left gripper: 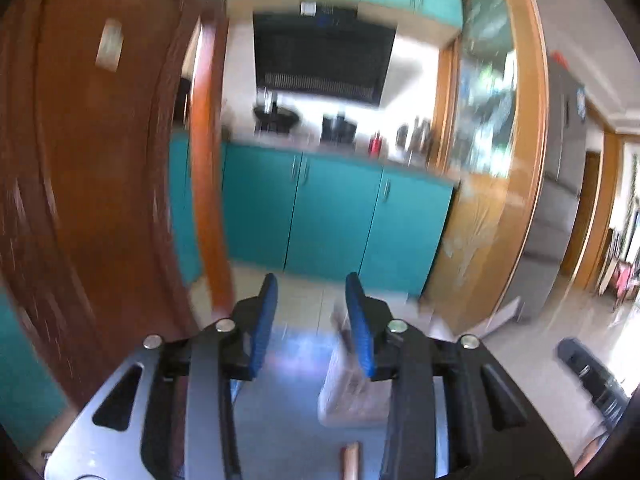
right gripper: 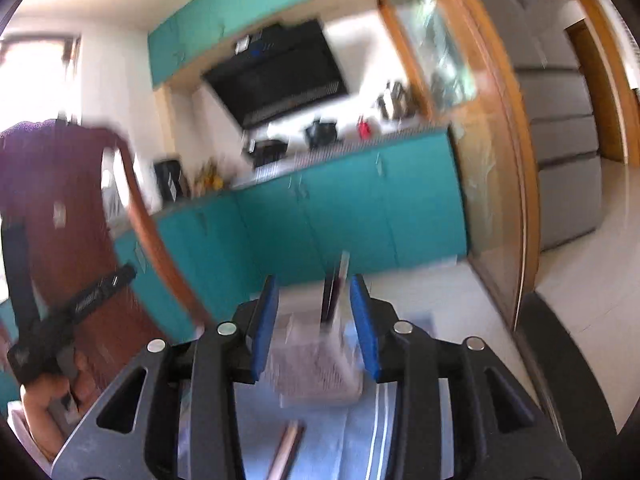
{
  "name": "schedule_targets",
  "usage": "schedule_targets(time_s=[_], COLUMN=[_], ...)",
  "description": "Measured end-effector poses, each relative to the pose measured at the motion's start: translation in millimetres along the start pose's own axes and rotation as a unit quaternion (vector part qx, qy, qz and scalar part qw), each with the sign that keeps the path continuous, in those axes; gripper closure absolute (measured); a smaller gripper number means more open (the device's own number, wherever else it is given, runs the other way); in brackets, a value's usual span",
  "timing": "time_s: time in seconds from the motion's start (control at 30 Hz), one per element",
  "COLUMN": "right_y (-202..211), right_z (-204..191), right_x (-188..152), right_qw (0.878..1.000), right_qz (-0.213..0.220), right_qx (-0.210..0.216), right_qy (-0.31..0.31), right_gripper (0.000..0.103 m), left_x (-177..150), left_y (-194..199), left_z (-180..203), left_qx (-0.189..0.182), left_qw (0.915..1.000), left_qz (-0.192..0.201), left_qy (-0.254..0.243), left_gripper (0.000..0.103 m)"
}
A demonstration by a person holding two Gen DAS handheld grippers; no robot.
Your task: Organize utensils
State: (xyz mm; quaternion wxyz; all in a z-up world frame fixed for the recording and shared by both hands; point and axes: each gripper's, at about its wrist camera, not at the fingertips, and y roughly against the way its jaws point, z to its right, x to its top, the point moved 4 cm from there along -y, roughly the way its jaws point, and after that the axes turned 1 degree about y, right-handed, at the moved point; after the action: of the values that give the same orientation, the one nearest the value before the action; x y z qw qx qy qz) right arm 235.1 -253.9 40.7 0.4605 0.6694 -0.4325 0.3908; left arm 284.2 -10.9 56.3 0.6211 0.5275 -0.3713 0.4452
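Blue pads line both claws, and both pictures are smeared with blur. In the left wrist view the left gripper (left gripper: pixel 311 300) sits in the lower middle of the frame with its jaws apart and nothing between them. Just behind its right pad stands a pale see-through plastic holder (left gripper: pixel 352 392) on a blue tabletop (left gripper: pixel 280 420), and a light brown wooden handle (left gripper: pixel 350 460) pokes in at the bottom edge. In the right wrist view the right gripper (right gripper: pixel 314 300) is also in the lower middle, jaws apart and gripping nothing. The same see-through holder (right gripper: pixel 316 372) shows behind the gap between its pads, with a few thin dark utensils (right gripper: pixel 334 296) standing up in it; they may be chopsticks or knives, but the blur hides which. A brown wooden stick (right gripper: pixel 288 452) lies on the blue cloth at the bottom. Teal kitchen cupboards (right gripper: pixel 320 216) fill the middle of both frames. At the lower left of the right view, a person's hand (right gripper: pixel 44 412) holds the other black tool.
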Motion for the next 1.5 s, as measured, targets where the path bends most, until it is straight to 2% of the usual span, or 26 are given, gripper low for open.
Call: schedule_targets(time_s=[0.07,0.1,0.13,0.17,0.2,0.23,0.27,0.3,0.33,0.4,0.47,0.57,0.7,0.77,0.87,0.93,1.03,1.17,1.23,1.3,1.5], right_y=[-39.3,-54.7,-72.9,-90.5,-99.2,-106.9,-110.1,-113.3,-116.1,-119.9,-123.4,-125.6,-130.0,-132.1,-135.0,-135.0,-134.5,-129.6,-125.8,-121.9,-103.4], right_z=[-11.3,-13.9,-15.5,-16.0,-16.5,-19.4,-22.8,-28.5,-34.5,-44.3,-53.2,-68.4,-81.5,-83.4,-90.4,-92.2,-89.7,-79.2,-68.9,-61.8,-25.1], right_x=[-50.7,-69.4,-94.8,-122.9,-138.8,-154.5,-160.6,-166.2,-170.0,-176.3,-183.1,-188.7,-195.9,-197.7,-201.3,-202.2,-199.6,-196.0,-193.2,-189.7,-175.0], right_qw=[0.991,0.984,0.971,0.952,0.941,0.930,0.926,0.924,0.923,0.920,0.916,0.917,0.917,0.917,0.916,0.918,0.921,0.926,0.928,0.931,0.941], right_qz=[-0.129,-0.176,-0.239,-0.304,-0.338,-0.367,-0.376,-0.381,-0.384,-0.390,-0.397,-0.388,-0.381,-0.378,-0.369,-0.362,-0.360,-0.364,-0.367,-0.365,-0.336], right_qx=[-0.003,0.002,0.007,0.015,0.022,0.028,0.026,0.019,0.015,0.018,0.016,-0.001,-0.021,-0.021,-0.035,-0.041,-0.039,-0.025,-0.013,-0.005,-0.043], right_qy=[0.028,0.029,0.024,0.006,-0.006,-0.013,-0.006,0.014,0.031,0.042,0.054,0.088,0.119,0.123,0.153,0.153,0.143,0.100,0.057,0.027,-0.023], right_gripper=[0.066,0.066,0.066,0.066,0.066,0.066,0.066,0.066,0.066,0.066,0.062,0.056,0.053,0.047,0.047,0.051,0.074,0.078,0.080,0.091,0.091], left_x=[-35.2,-55.5,-71.5,-78.8,-84.0,-84.8,-83.1,-80.8,-78.0,-75.9,-77.1,-79.0,-73.4,-75.0,-77.5,-79.0,-81.4,-86.2,-89.0,-91.1,-96.2], left_y=[-18.5,-31.4,-42.4,-47.9,-50.4,-49.8,-47.1,-44.0,-40.2,-36.1,-35.3,-35.1,-30.7,-28.7,-28.1,-28.0,-28.4,-30.6,-33.3,-34.5,-38.3], left_z=[-8.0,-12.4,-15.3,-16.3,-16.2,-14.6,-14.4,-15.5,-18.2,-22.6,-29.1,-34.8,-44.5,-48.0,-51.1,-51.0,-49.3,-44.3,-41.7,-39.4,-34.5], left_qx=[0.022,0.032,0.035,0.036,0.043,0.050,0.055,0.057,0.056,0.058,0.065,0.066,0.074,0.078,0.081,0.083,0.083,0.082,0.081,0.080,0.079], left_qw=[0.9978,0.9929,0.9863,0.9822,0.9796,0.9795,0.9805,0.9816,0.9828,0.9834,0.9822,0.9807,0.9810,0.9804,0.9795,0.9792,0.9785,0.9775,0.9771,0.9767,0.9752], left_qz=[-0.063,-0.114,-0.161,-0.184,-0.196,-0.195,-0.189,-0.182,-0.176,-0.172,-0.176,-0.183,-0.178,-0.180,-0.183,-0.184,-0.188,-0.194,-0.197,-0.199,-0.206], left_qy=[0.000,0.006,0.014,0.016,0.010,-0.004,-0.011,-0.010,-0.003,0.005,0.009,0.015,0.017,0.020,0.019,0.017,0.014,0.005,0.000,-0.004,-0.011], left_gripper=[0.067,0.067,0.067,0.067,0.066,0.061,0.056,0.047,0.042,0.040,0.040,0.039,0.037,0.036,0.036,0.036,0.035,0.035,0.034,0.034,0.032])
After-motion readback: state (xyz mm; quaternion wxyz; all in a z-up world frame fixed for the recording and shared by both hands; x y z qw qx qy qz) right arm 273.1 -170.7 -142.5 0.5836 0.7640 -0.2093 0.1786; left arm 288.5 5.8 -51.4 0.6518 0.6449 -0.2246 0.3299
